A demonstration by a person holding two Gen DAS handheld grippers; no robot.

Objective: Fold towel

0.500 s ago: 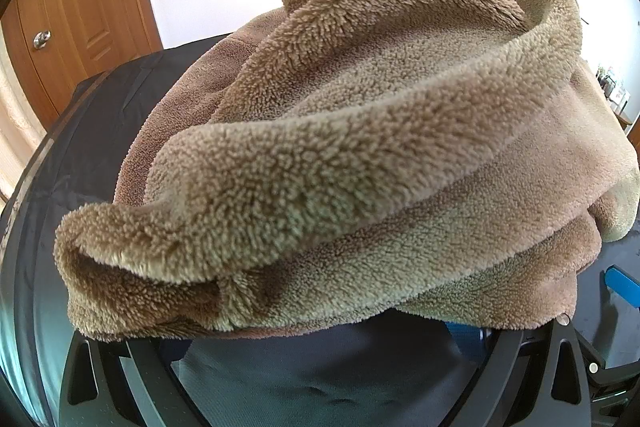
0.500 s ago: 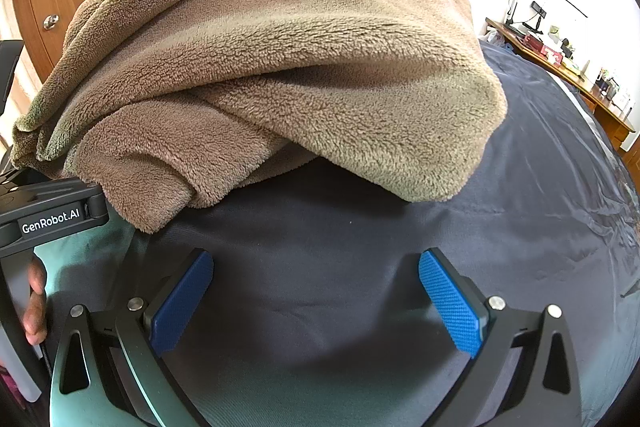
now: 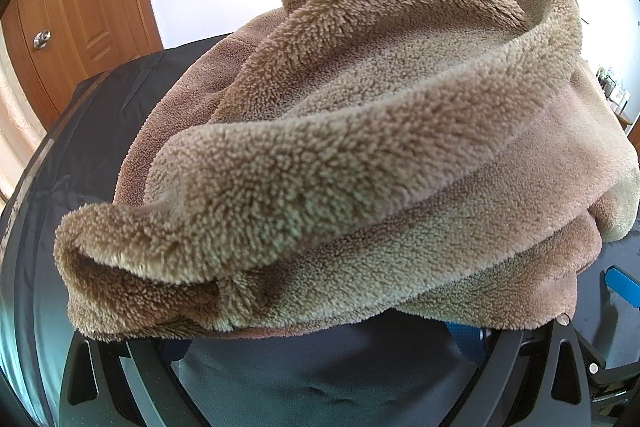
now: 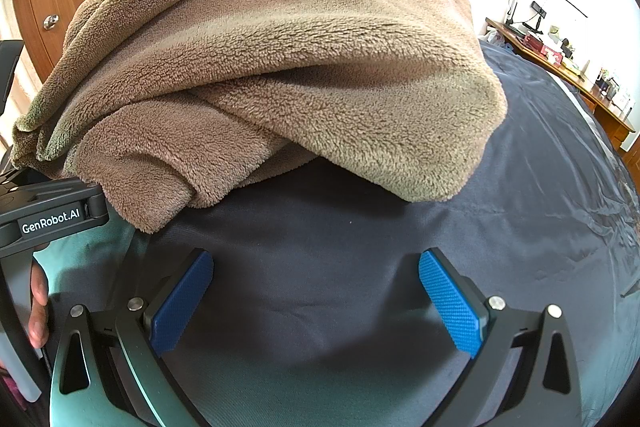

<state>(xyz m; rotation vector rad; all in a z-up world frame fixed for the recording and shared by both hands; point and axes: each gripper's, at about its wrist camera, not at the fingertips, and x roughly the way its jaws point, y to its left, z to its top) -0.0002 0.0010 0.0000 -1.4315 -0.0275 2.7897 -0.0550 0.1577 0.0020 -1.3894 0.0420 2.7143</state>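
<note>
**Crumpled towel heaped on the dark sheet, both grippers near it**

The brown fleece towel (image 3: 360,155) lies in a loose, bunched heap on a dark grey sheet (image 4: 540,207). In the left wrist view it fills almost the whole frame, and a thick rolled edge runs from the lower left up to the upper right. In the right wrist view the towel (image 4: 272,75) takes the upper left and the centre, and one lobe hangs down toward the middle of the frame.

Around it: a wooden door (image 3: 76,23) with a round knob stands at the upper left, and a wooden desk (image 4: 560,67) with small cluttered things is at the right edge, too small to tell apart.

The right gripper (image 4: 316,303) is wide open with nothing between its blue pads (image 4: 450,303); it sits just in front of the towel, over bare sheet.

The left gripper (image 3: 320,367) shows only its black frame at the bottom of its own view. The towel covers its fingertips, so I cannot tell if it holds the fabric or how far it is open. In the right wrist view its body (image 4: 48,219) with a white label is at the left edge, under the edge of the towel, and part of a hand (image 4: 38,307) is seen below it.
</note>
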